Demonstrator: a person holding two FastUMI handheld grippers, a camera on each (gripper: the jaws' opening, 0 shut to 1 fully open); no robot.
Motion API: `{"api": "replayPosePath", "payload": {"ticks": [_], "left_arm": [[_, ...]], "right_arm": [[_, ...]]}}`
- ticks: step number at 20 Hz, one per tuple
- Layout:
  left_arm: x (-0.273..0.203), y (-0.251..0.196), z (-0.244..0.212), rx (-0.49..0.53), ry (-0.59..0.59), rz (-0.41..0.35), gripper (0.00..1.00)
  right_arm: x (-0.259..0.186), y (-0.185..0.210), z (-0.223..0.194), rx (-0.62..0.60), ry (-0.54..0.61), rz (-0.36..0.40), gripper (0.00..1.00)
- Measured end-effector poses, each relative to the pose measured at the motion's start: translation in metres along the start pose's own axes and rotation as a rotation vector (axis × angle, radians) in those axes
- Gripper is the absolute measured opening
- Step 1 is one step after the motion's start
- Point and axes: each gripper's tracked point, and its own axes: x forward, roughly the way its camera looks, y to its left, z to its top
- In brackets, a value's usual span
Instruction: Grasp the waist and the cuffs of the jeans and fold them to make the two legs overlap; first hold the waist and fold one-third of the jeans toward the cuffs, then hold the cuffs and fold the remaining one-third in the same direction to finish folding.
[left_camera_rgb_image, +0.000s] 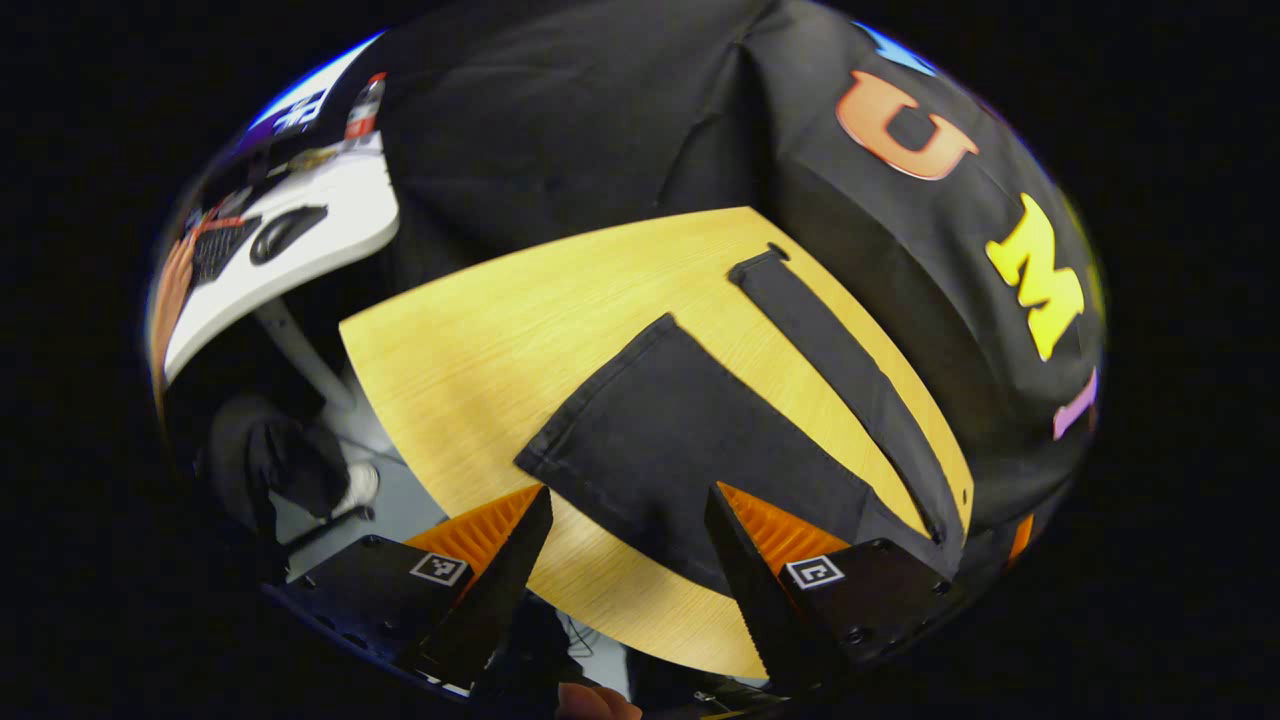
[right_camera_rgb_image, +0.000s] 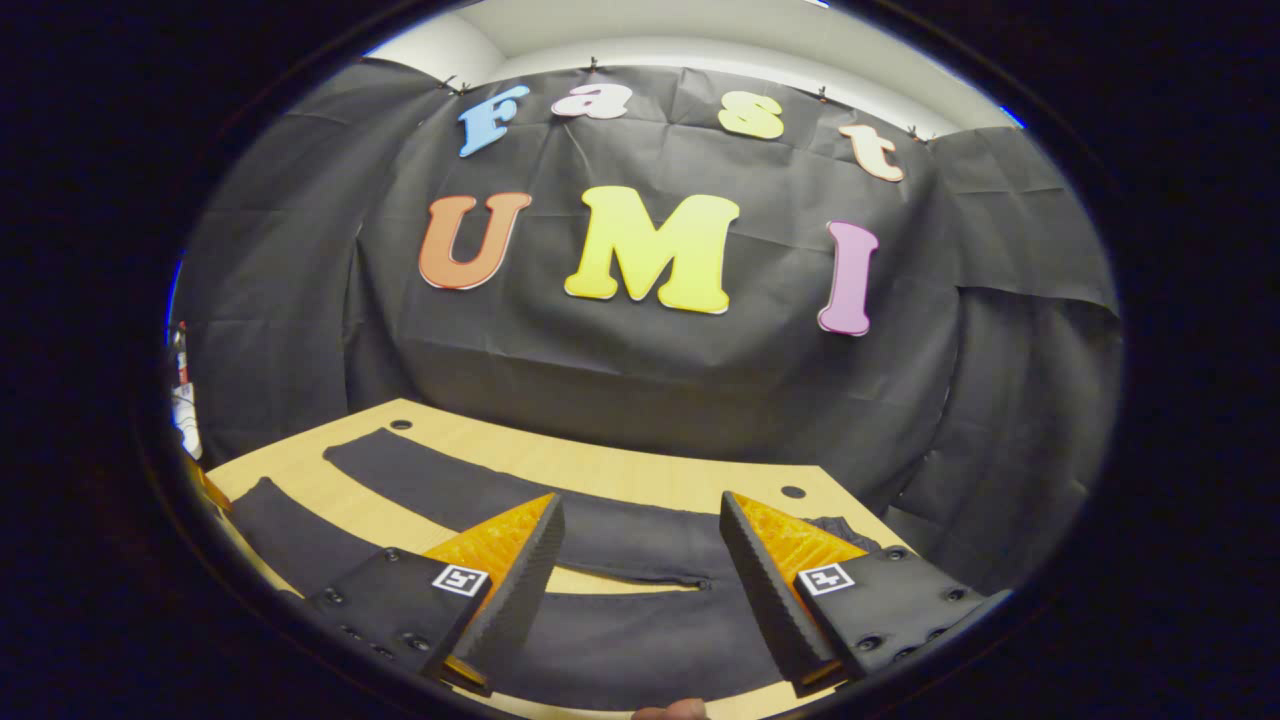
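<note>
Black jeans lie flat on the wooden table, the two legs spread apart in a V. In the left gripper view the near leg's cuff edge is just ahead of my left gripper, which hovers open above that leg; the far leg runs along the table's far edge. In the right gripper view the jeans stretch leftward, the far leg curving away. My right gripper is open above the spot where the legs join, holding nothing.
A white desk with a keyboard, a mouse and a bottle stands beyond the table's left end. A dark bundle lies on the floor below it. The black cloth wall closes in the table's far side.
</note>
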Motion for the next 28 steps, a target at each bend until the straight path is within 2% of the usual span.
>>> {"api": "replayPosePath", "payload": {"ticks": [3, 4, 5, 6, 9, 11, 13, 14, 15, 16, 17, 18, 19, 22, 24, 25, 26, 27, 28], "left_arm": [[0.007, -0.002, -0.013, -0.110, 0.091, -0.010, 0.99], [0.009, -0.007, -0.009, -0.130, 0.087, -0.023, 0.99], [0.011, -0.009, -0.004, -0.136, 0.091, -0.032, 0.89], [0.014, -0.010, -0.002, -0.136, 0.098, -0.037, 0.99], [0.023, -0.015, 0.006, -0.148, 0.112, -0.043, 1.00], [0.026, -0.013, 0.008, -0.172, 0.126, -0.039, 0.94], [0.032, -0.009, 0.010, -0.195, 0.135, -0.042, 0.88], [0.033, -0.006, 0.010, -0.209, 0.146, -0.037, 0.70], [0.036, 0.000, 0.009, -0.225, 0.159, -0.018, 0.70], [0.037, 0.000, 0.010, -0.262, 0.167, -0.032, 0.49], [0.039, 0.001, 0.008, -0.301, 0.181, -0.032, 0.29], [0.037, -0.001, 0.010, -0.347, 0.179, -0.037, 0.14], [0.039, -0.001, 0.010, -0.380, 0.183, -0.044, 0.09], [0.039, -0.003, 0.012, -0.438, 0.205, -0.068, 0.04], [0.039, -0.004, 0.012, -0.476, 0.219, -0.082, 0.04], [0.039, -0.003, 0.012, -0.485, 0.219, -0.084, 0.04], [0.040, -0.003, 0.013, -0.487, 0.215, -0.082, 0.04], [0.040, -0.002, 0.013, -0.487, 0.212, -0.077, 0.04], [0.040, -0.002, 0.013, -0.485, 0.212, -0.073, 0.04]], "right_arm": [[-0.005, -0.016, 0.001, 0.010, -0.004, -0.043, 0.94], [-0.006, -0.020, 0.001, 0.010, -0.004, -0.056, 0.94], [-0.009, -0.025, 0.001, 0.009, -0.006, -0.068, 0.94], [-0.011, -0.030, 0.002, 0.007, -0.007, -0.081, 0.94], [-0.018, -0.048, 0.000, 0.009, 0.002, -0.121, 0.94], [-0.022, -0.062, 0.000, 0.021, 0.009, -0.152, 0.94], [-0.025, -0.079, -0.003, 0.048, 0.018, -0.189, 0.94], [-0.026, -0.087, -0.005, 0.070, 0.023, -0.207, 0.94], [-0.027, -0.096, -0.008, 0.095, 0.033, -0.223, 0.94], [-0.028, -0.104, -0.013, 0.124, 0.047, -0.237, 0.96], [-0.027, -0.111, -0.018, 0.163, 0.067, -0.247, 0.94], [-0.025, -0.118, -0.023, 0.215, 0.094, -0.247, 0.96], [-0.024, -0.124, -0.030, 0.276, 0.127, -0.241, 0.96], [-0.023, -0.158, -0.053, 0.476, 0.240, -0.275, 0.96], [-0.027, -0.183, -0.077, 0.605, 0.342, -0.303, 0.94], [-0.029, -0.196, -0.091, 0.685, 0.407, -0.320, 0.99], [-0.029, -0.211, -0.108, 0.768, 0.469, -0.354, 0.94], [-0.032, -0.226, -0.124, 0.861, 0.527, -0.389, 0.99], [-0.032, -0.242, -0.138, 0.957, 0.566, -0.429, 0.98]]}}
